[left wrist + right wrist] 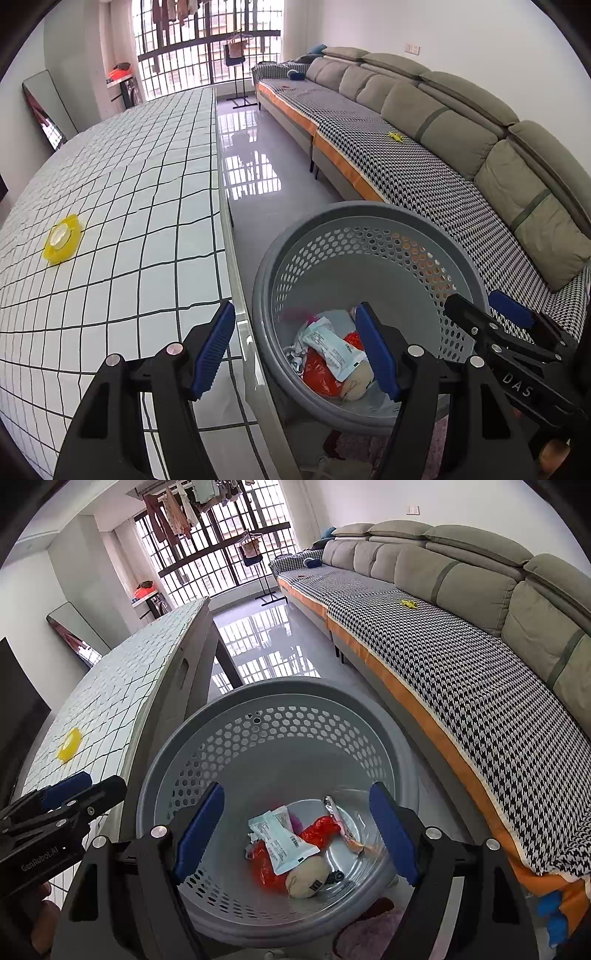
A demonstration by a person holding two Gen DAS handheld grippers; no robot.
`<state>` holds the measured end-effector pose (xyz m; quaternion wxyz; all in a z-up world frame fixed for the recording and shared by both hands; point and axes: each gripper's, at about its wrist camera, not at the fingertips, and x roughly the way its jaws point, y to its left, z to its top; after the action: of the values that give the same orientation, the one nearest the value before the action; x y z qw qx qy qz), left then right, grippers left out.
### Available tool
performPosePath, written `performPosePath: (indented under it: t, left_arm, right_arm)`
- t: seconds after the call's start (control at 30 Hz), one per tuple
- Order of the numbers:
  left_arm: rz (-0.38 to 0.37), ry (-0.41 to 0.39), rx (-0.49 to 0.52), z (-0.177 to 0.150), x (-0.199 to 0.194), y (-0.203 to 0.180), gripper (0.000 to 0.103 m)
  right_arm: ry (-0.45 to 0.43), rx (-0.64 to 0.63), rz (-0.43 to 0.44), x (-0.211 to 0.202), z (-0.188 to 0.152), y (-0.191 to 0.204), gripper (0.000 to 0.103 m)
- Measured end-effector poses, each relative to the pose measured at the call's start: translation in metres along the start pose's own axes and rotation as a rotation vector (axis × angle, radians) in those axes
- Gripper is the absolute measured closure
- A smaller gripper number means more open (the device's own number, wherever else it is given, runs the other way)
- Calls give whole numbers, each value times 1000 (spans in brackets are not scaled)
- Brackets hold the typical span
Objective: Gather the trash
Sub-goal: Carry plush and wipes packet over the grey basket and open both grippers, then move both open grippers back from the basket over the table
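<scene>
The grey perforated bin [280, 716] sits just below and ahead of both grippers, its floor holding a white packet [282, 840] and red wrappers [264, 867]. The right gripper [297, 827] and the left gripper [295, 347] both stand apart and empty, so a drop looks finished. Next likely target: the yellow lid [62, 239] on the checked table [147, 206], well to the left gripper's left.

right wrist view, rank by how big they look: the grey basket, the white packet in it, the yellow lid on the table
1. grey basket, by far the largest
2. white packet
3. yellow lid, smallest, though it lies farther from the camera, so its true size is unsure
</scene>
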<state>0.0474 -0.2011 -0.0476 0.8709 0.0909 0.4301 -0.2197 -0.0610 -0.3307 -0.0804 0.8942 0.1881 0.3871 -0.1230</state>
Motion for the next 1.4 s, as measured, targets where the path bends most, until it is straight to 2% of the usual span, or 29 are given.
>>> performPosePath:
  t: [0.5,0.87,1.17,1.4]
  left_arm:
    - [13,-47,-16,-6,-29,21,35]
    - [51,-94,-58,-10,-54,52,33]
    - [93,-137,-94,-13,-75,85,28]
    - [162,-158,-138,-20,-87,127,27]
  right_arm:
    - [-39,-38,6,-23,-2,22,26]
    - [-46,-74,57,-35,-1,52,26]
    - [-49,-135,99,-35,-1,91,26]
    - [-65,-221,128,-38,1,135,26]
